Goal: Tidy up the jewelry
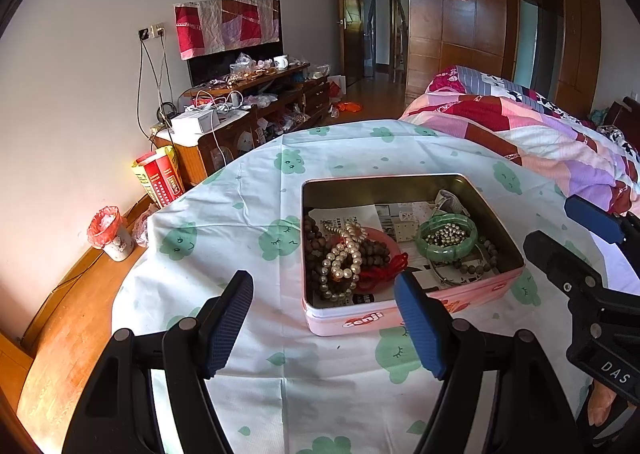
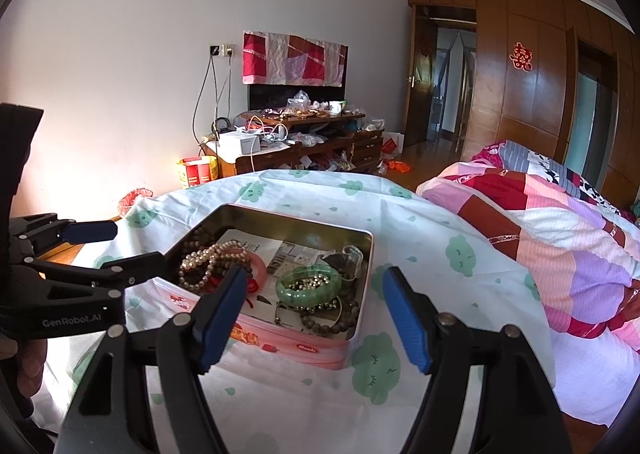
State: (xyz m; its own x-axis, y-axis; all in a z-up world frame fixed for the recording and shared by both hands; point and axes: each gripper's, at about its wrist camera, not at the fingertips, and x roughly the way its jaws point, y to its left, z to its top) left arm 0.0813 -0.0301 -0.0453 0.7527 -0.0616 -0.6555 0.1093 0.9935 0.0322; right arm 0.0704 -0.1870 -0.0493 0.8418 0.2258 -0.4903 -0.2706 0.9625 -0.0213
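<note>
The left gripper (image 1: pixel 324 324) hovers before the pink tin (image 1: pixel 412 308) on the surface (image 1: pixel 248 214), its fingers wide apart and holding nothing. Inside the tin, from left to right, the pearl strand (image 1: pixel 344 260), dark beads (image 1: pixel 314 250) and green bangle (image 1: pixel 447 240) already lie together. The right gripper (image 2: pixel 314 318) also stands open and empty, so the task looks almost finished, though no lid is visible.

Open pink tin (image 2: pixel 320 350) of jewelry between spread, empty right hand-held gripper (image 2: pixel 316 320) fingers.
</note>
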